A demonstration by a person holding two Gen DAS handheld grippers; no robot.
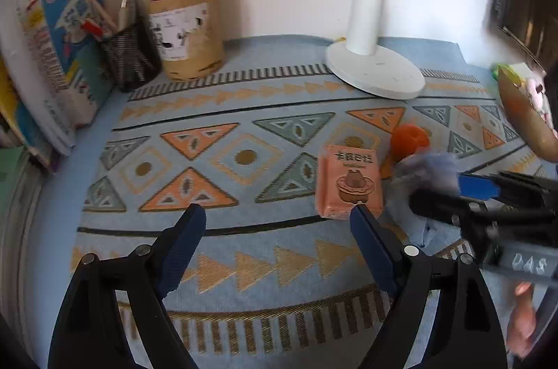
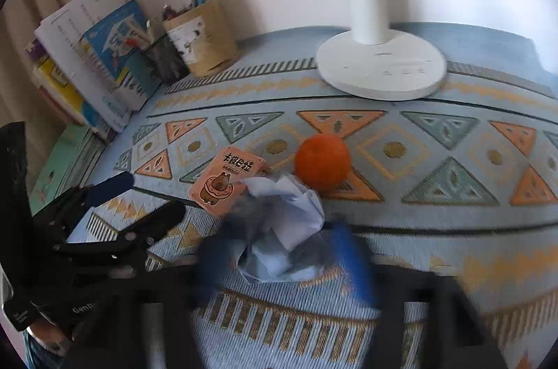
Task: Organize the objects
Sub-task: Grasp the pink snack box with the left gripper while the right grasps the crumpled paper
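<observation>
A pink capybara card box [image 1: 349, 185] lies on the patterned cloth, with an orange [image 1: 408, 139] just behind it to the right. The box [image 2: 227, 179] and the orange [image 2: 322, 160] also show in the right wrist view. A crumpled white paper ball [image 2: 284, 228] sits between the blurred blue fingers of my right gripper [image 2: 284, 250], which close around it. The right gripper [image 1: 450, 184] reaches in from the right, beside the box. My left gripper [image 1: 277, 241] is open and empty above the cloth, its right finger near the box.
A white lamp base [image 1: 375, 69] stands at the back. A tan pencil cup [image 1: 190, 38], a black mesh holder [image 1: 130, 55] and leaning books [image 1: 66, 55] fill the back left. A wooden bowl [image 1: 526, 114] with items sits at the right edge.
</observation>
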